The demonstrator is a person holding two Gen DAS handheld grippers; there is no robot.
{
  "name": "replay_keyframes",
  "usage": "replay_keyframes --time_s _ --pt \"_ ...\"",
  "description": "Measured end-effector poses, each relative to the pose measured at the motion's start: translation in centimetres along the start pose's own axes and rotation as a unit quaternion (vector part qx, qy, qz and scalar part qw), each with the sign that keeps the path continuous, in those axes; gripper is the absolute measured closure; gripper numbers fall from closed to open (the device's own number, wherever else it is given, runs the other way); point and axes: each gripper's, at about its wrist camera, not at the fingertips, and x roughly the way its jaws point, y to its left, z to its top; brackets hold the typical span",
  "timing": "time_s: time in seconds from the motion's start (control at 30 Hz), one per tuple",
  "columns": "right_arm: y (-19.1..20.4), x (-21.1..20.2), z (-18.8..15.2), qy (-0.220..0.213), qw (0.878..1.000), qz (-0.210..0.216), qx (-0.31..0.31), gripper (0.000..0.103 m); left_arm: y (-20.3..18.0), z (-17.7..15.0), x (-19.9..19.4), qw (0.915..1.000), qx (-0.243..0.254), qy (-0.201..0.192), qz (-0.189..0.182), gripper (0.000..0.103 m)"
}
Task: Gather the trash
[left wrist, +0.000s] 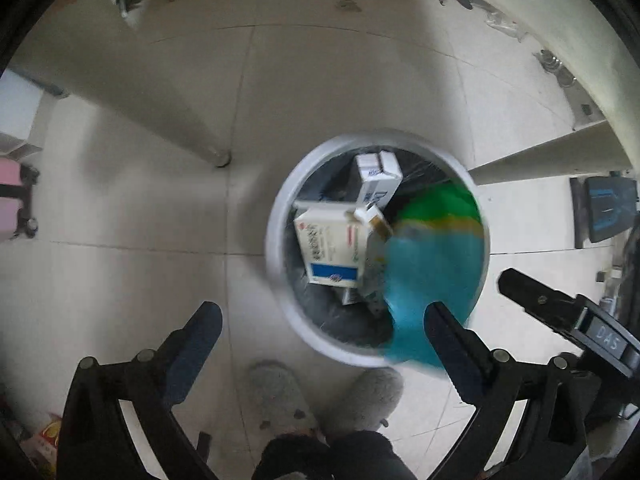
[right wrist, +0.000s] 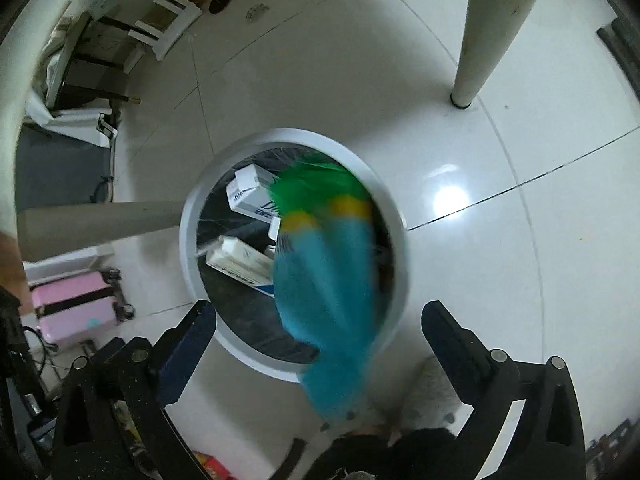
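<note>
A round white trash bin (left wrist: 280, 240) stands on the tiled floor below both grippers and also shows in the right wrist view (right wrist: 188, 240). It holds several white cardboard boxes (left wrist: 332, 248) on a dark liner. A blurred blue, yellow and green wrapper (left wrist: 432, 264) is in mid-air over the bin's right side, free of both grippers; it shows in the right wrist view (right wrist: 324, 280) too. My left gripper (left wrist: 324, 320) is open and empty above the bin's near edge. My right gripper (right wrist: 320, 320) is open and empty, and one of its fingers (left wrist: 536, 296) shows in the left wrist view.
Table legs (left wrist: 218, 156) (right wrist: 464, 96) stand close to the bin. A pink suitcase (right wrist: 76, 308) sits at the left. The person's grey slippers (left wrist: 280, 396) are just in front of the bin. Chairs and clutter (right wrist: 100, 60) line the far side.
</note>
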Motion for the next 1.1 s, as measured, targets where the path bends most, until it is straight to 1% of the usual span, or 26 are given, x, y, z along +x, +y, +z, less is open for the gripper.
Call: replay_keyframes --time_s 0.1,0.13,0.2,0.23,0.27,0.3,0.33,0.37,0.43,0.47,0.53,0.63,0.7,0.77,0.8,0.83,0.93,1.03,1.1 --pt "0.3 -1.1 -1.0 -0.007 0.999 -0.034 -0.016 0.0 -0.1 -1.0 -1.2 0.9999 -0.007 -0.004 0.011 0.0" --pt "0.6 -2.0 -1.6 -0.013 0.998 -0.058 -0.026 0.0 -0.4 -1.3 -1.8 0.9998 -0.006 -0.006 0.019 0.0" --pt "0.8 -3.3 -2.6 -0.016 0.996 -0.08 -0.036 0.0 -0.5 -2.5 -3.0 0.9996 -0.005 -0.005 0.028 0.0" --pt "1.1 -4.3 -3.3 -0.017 0.994 -0.101 -0.042 0.0 -0.2 -2.8 -3.8 0.9995 -0.005 -0.003 0.03 0.0" --pt "1.2 -5.1 -3.7 -0.017 0.993 -0.111 -0.044 0.0 0.5 -3.9 -5.0 0.9995 -0.004 -0.003 0.031 0.0" --pt "1.3 -5.9 -4.2 -0.017 0.992 -0.117 -0.046 0.0 0.6 -4.3 -5.8 0.9995 -0.003 -0.003 0.03 0.0" --pt "1.8 -7.2 -4.8 -0.017 0.99 -0.13 -0.051 0.0 0.3 -4.8 -7.1 0.9995 0.0 -0.003 0.032 0.0" --pt "2.2 -8.3 -5.3 -0.019 0.989 -0.138 -0.056 0.0 0.5 -4.9 -7.5 0.9994 0.003 -0.002 0.035 0.0" --pt "3.1 -11.1 -6.3 -0.026 0.987 -0.147 -0.064 0.0 0.0 -5.6 -9.3 0.9993 0.009 -0.006 0.037 0.0" --pt "3.6 -12.7 -6.9 -0.028 0.986 -0.152 -0.068 0.0 -0.1 -6.0 -11.0 0.9991 0.01 -0.009 0.04 0.0" --pt "4.5 -15.7 -7.7 -0.036 0.985 -0.154 -0.073 0.0 -0.3 -6.6 -13.4 0.9991 0.012 -0.014 0.038 0.0" --pt "5.8 -21.3 -9.0 -0.046 0.983 -0.154 -0.083 0.0 -0.7 -7.5 -17.9 0.9987 0.017 -0.027 0.039 0.0" --pt "6.8 -24.2 -9.7 -0.051 0.983 -0.15 -0.087 0.0 -0.9 -8.3 -21.3 0.9986 0.019 -0.035 0.035 0.0" --pt "8.0 -28.1 -10.9 -0.055 0.983 -0.147 -0.094 0.0 -1.2 -9.1 -24.8 0.9984 0.021 -0.041 0.033 0.0" --pt "8.6 -30.0 -11.4 -0.056 0.984 -0.142 -0.097 0.0 -1.3 -9.4 -26.2 0.9984 0.021 -0.043 0.029 0.0" --pt "9.1 -31.5 -11.8 -0.055 0.984 -0.137 -0.099 0.0 -1.4 -10.0 -28.4 0.9984 0.022 -0.046 0.024 0.0" --pt "10.7 -37.2 -13.7 -0.058 0.985 -0.123 -0.108 0.0 -2.0 -11.2 -32.4 0.9983 0.025 -0.052 0.01 0.0" --pt "12.2 -42.7 -15.6 -0.058 0.987 -0.102 -0.112 0.0 -2.4 -12.7 -37.5 0.9977 0.032 -0.057 -0.018 0.0" --pt "12.9 -46.0 -16.8 -0.062 0.987 -0.092 -0.117 0.0 -2.8 -13.4 -39.8 0.9967 0.04 -0.064 -0.03 0.0"
